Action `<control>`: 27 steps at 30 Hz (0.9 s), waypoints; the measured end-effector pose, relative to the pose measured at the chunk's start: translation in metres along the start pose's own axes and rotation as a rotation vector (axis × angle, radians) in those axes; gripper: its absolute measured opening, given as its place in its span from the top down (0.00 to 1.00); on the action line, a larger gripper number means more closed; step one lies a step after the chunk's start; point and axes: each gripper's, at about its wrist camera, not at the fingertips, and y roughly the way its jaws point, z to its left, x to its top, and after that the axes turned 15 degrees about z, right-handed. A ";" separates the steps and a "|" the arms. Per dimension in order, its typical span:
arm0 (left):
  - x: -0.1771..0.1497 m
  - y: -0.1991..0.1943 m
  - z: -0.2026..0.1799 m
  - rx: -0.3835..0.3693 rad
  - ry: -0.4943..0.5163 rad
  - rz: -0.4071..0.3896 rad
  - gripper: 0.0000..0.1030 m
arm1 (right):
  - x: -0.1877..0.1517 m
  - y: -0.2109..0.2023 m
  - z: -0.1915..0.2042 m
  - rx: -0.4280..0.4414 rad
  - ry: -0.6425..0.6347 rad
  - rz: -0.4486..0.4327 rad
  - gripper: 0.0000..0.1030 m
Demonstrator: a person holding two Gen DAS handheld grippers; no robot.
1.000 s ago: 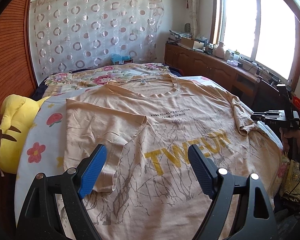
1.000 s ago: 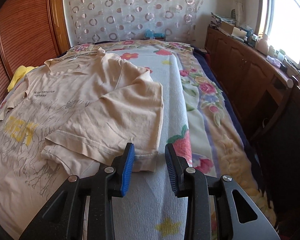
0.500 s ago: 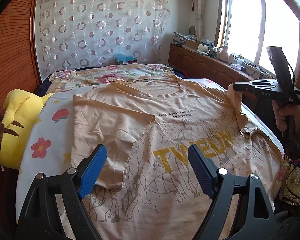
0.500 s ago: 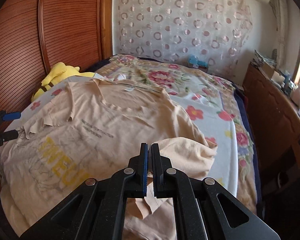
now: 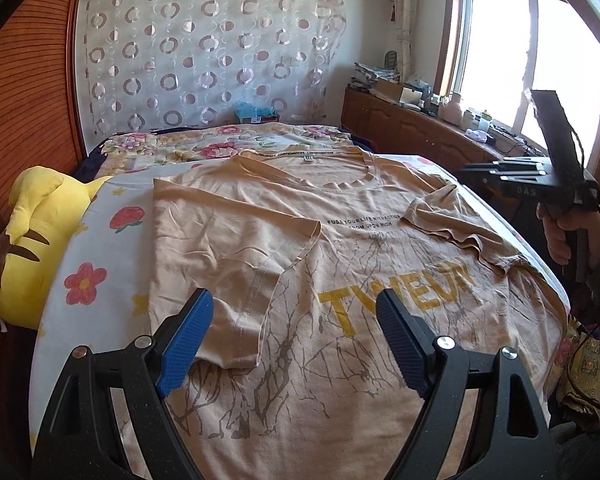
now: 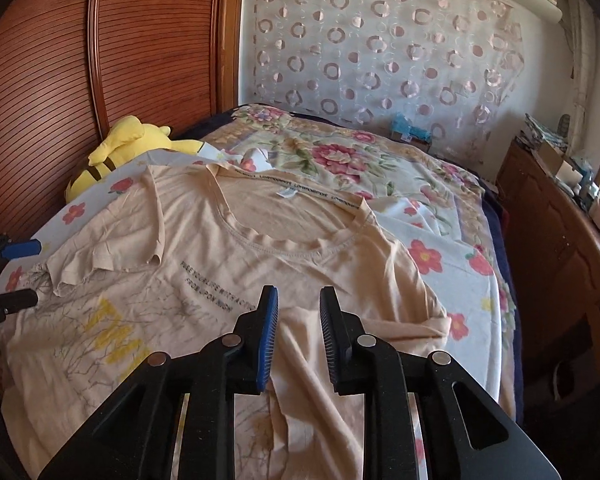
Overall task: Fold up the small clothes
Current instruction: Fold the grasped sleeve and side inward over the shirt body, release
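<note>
Yellow plush toy, circle-patterned curtain

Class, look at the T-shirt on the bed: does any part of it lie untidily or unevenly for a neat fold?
Yes. The T-shirt's two folded-in sleeves do not match. The left sleeve lies fairly flat across the chest; the right sleeve is bunched and wrinkled, its hem rumpled near the yellow lettering.

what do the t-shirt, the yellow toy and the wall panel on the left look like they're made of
T-shirt: soft thin knit, probably cotton, matte; it creases and drapes limply.
Yellow toy: plush fabric, stuffed; fuzzy surface, rounded bulging shape.
Wall panel: wood or wood veneer, reddish-brown with a slight sheen; fine horizontal ribs, which of the two is unclear.
</note>
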 end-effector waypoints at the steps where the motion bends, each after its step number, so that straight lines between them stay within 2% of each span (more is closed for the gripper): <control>1: 0.000 0.000 0.000 -0.002 -0.001 -0.001 0.18 | -0.005 0.001 0.003 -0.011 0.003 0.014 0.78; 4: 0.000 0.000 0.000 -0.002 0.001 0.001 0.18 | -0.029 0.004 0.005 -0.027 0.016 0.054 0.78; 9: 0.002 0.003 -0.001 -0.007 0.005 0.007 0.18 | -0.068 0.014 0.011 0.006 0.058 0.112 0.78; 13: 0.002 0.004 -0.006 -0.002 0.019 0.014 0.18 | -0.079 0.017 0.015 0.022 0.060 0.134 0.68; 21: 0.002 0.005 -0.009 0.003 0.013 0.015 0.18 | -0.090 0.020 0.018 -0.002 0.068 0.142 0.68; 24: 0.001 0.004 -0.006 0.003 0.006 0.013 0.18 | -0.094 0.018 0.022 -0.019 0.034 0.134 0.89; 25: 0.001 0.004 -0.006 0.004 0.005 0.013 0.18 | -0.096 0.017 0.023 -0.030 0.031 0.134 0.91; 27: 0.001 0.004 -0.005 0.004 0.003 0.014 0.18 | -0.099 0.012 0.020 0.008 0.039 0.133 0.92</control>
